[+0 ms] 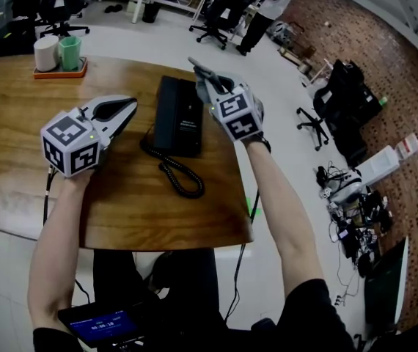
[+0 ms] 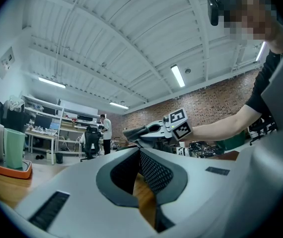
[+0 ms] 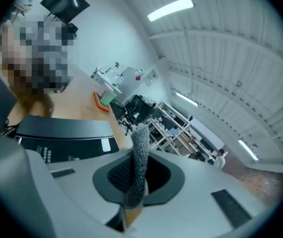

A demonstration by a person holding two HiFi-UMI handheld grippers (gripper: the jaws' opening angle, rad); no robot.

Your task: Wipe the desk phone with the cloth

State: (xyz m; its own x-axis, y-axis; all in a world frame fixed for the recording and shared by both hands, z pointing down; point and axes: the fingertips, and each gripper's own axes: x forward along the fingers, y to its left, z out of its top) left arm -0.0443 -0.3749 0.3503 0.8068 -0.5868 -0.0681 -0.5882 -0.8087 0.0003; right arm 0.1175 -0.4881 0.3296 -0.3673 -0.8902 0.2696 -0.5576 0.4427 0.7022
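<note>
The black desk phone (image 1: 178, 114) lies flat in the middle of the wooden table (image 1: 18, 160), its coiled cord (image 1: 178, 173) looping toward me. My right gripper (image 1: 207, 79) hovers over the phone's far right corner, shut on a strip of grey knitted cloth (image 1: 203, 72) that sticks out past the tips. In the right gripper view the cloth (image 3: 140, 152) stands up between the jaws and the phone (image 3: 62, 130) lies at left. My left gripper (image 1: 127, 111) sits left of the phone, above the table, jaws together with nothing in them. The left gripper view shows the right gripper (image 2: 154, 131) ahead.
An orange tray (image 1: 60, 71) with a white cup (image 1: 45, 53) and a green cup (image 1: 70, 52) stands at the table's far left. The table's right edge (image 1: 240, 189) runs close beside the phone. Office chairs and a person (image 1: 268, 6) are on the floor beyond.
</note>
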